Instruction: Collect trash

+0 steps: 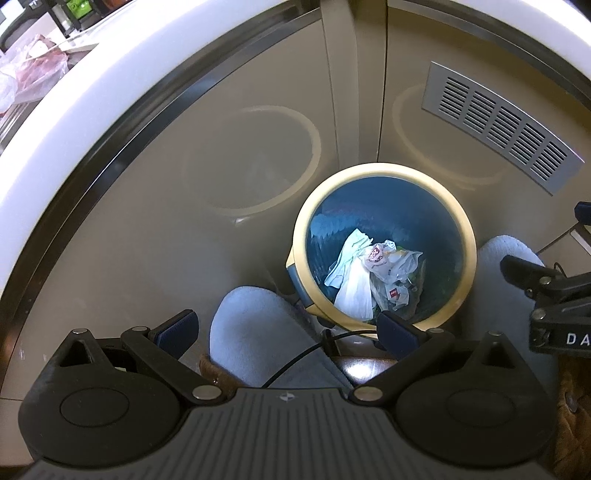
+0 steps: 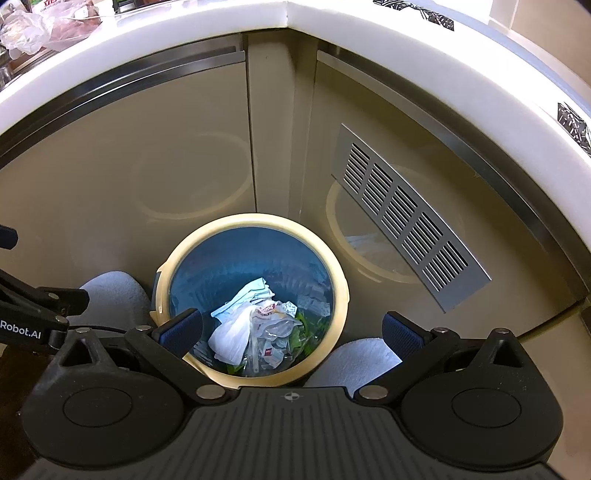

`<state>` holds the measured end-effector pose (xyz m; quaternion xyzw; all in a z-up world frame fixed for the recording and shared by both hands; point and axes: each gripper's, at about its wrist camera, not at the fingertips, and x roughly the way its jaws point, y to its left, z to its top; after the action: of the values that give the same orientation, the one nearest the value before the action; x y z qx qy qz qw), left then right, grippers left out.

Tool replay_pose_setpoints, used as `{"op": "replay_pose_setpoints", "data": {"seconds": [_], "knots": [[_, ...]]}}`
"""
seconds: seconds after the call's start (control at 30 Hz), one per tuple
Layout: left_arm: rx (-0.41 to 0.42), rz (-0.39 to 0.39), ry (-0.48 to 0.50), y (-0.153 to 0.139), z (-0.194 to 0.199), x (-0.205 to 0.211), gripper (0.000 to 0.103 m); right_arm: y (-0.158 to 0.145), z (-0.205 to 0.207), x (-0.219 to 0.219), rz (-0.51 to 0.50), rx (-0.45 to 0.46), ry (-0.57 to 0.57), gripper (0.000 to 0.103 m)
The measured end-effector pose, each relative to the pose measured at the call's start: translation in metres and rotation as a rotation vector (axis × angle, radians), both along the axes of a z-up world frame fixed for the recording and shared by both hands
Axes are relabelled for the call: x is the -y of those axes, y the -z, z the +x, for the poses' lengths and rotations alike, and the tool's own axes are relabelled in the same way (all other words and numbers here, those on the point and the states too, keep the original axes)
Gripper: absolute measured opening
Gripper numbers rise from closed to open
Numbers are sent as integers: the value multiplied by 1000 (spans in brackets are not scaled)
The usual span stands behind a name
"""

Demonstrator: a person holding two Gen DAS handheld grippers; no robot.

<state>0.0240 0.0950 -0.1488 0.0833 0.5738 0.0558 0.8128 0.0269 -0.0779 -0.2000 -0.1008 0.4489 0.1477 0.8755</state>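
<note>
**Both grippers spread wide and empty above the bin**

Nearest in the left wrist view, the left gripper (image 1: 286, 326) has its blue-padded fingers (image 1: 177, 328) spread wide with nothing between them; a thin black cable (image 1: 295, 360) runs across a pale blue slipper (image 1: 255, 332) below. The right gripper (image 2: 291, 332) is likewise fully spread and holds nothing, its left pad overlapping the near rim of the trash bin (image 2: 341, 291) in the picture; whether it touches is unclear.

Just beyond, the round bin with a cream rim and blue liner stands on the floor between the two slippers. Inside lie crumpled white paper (image 2: 231, 328), clear printed wrappers (image 2: 271, 332) and green scraps (image 2: 301, 338).

Farther off, beige cabinet doors meet in a corner, a grey vent grille (image 2: 406, 218) on the right door, under a white countertop (image 2: 332, 16).
</note>
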Motion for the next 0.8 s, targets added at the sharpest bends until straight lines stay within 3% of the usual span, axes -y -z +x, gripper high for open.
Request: {"op": "replay_pose_setpoints", "data": {"seconds": [0.53,0.8], "knots": [[-19,5,0,6,4,4,103,2,2,-5,-8,-1,1,103],[19,40,15,6,5,10,103,1,2,-6,-21,20,7,103]]}}
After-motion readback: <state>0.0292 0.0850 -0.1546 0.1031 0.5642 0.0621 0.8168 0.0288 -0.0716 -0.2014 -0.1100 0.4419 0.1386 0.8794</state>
